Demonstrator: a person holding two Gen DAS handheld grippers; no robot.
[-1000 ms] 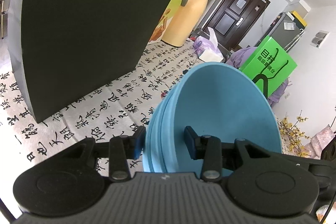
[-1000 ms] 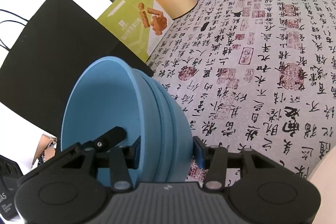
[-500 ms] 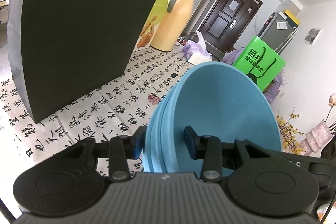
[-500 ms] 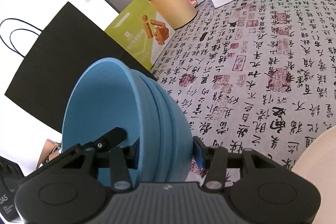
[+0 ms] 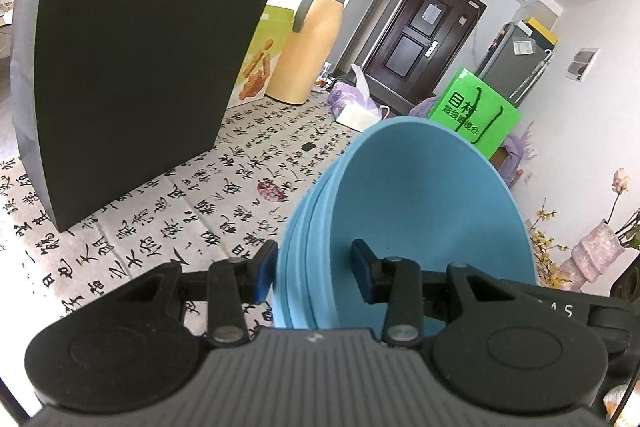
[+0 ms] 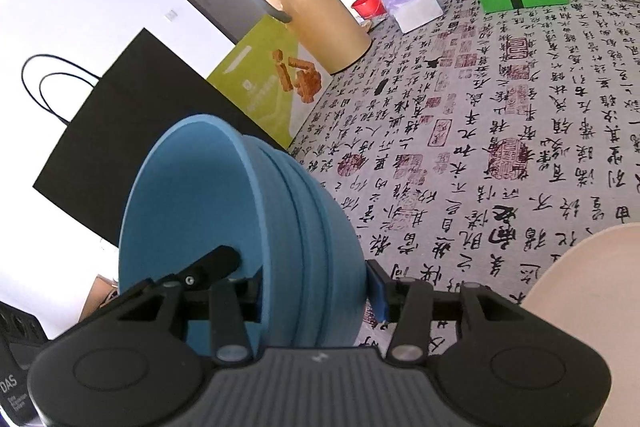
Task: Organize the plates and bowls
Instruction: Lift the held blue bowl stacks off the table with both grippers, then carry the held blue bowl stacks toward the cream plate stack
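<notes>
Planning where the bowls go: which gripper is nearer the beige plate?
Right. The right gripper, clamped on the bowls, has the plate just to its right. The left gripper grips the bowls' opposite rim, farther off, with no plate in its view.

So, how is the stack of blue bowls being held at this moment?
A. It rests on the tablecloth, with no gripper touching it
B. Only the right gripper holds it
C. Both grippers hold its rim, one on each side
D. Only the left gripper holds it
C: the left gripper and the right gripper each have fingers clamped across the rim of the blue bowls, one finger inside and one outside.
</notes>
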